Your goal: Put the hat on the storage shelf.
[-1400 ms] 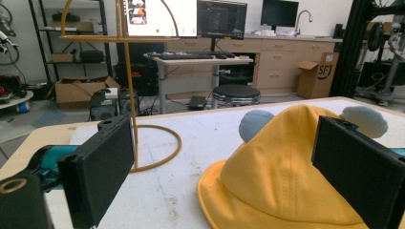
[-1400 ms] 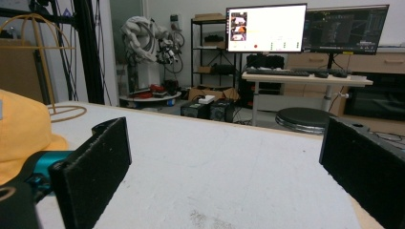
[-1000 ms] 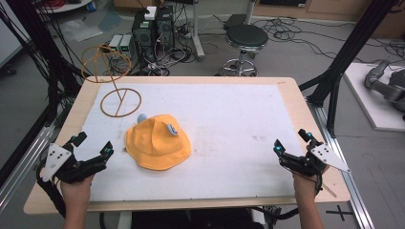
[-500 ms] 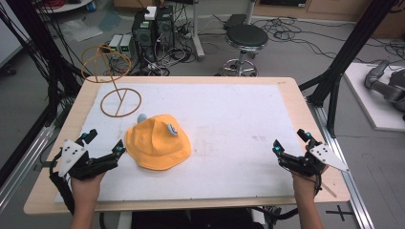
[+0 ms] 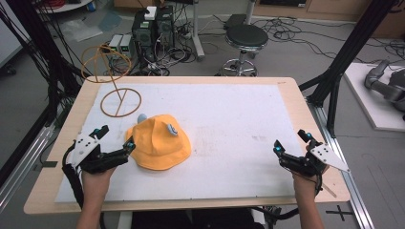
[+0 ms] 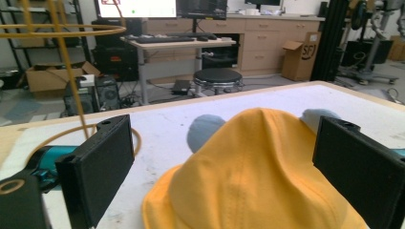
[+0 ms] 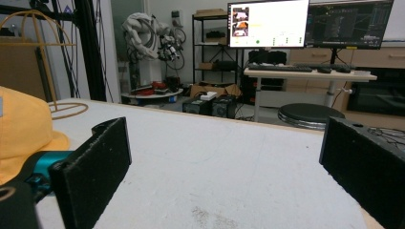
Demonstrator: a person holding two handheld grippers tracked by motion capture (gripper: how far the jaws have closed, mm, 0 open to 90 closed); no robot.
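Two grippers in view: our left gripper (image 5: 114,151), jaws spread, sits just beside the yellow bucket hat (image 5: 160,142) lying left of centre on the worktop (image 5: 239,119); right gripper (image 5: 291,148), jaws spread, rests well apart

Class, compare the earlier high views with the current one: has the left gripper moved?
Yes. The left gripper has moved rightward across the white table mat, closing on the yellow fabric bucket hat, which has stayed put. Its open fingers now reach the brim.
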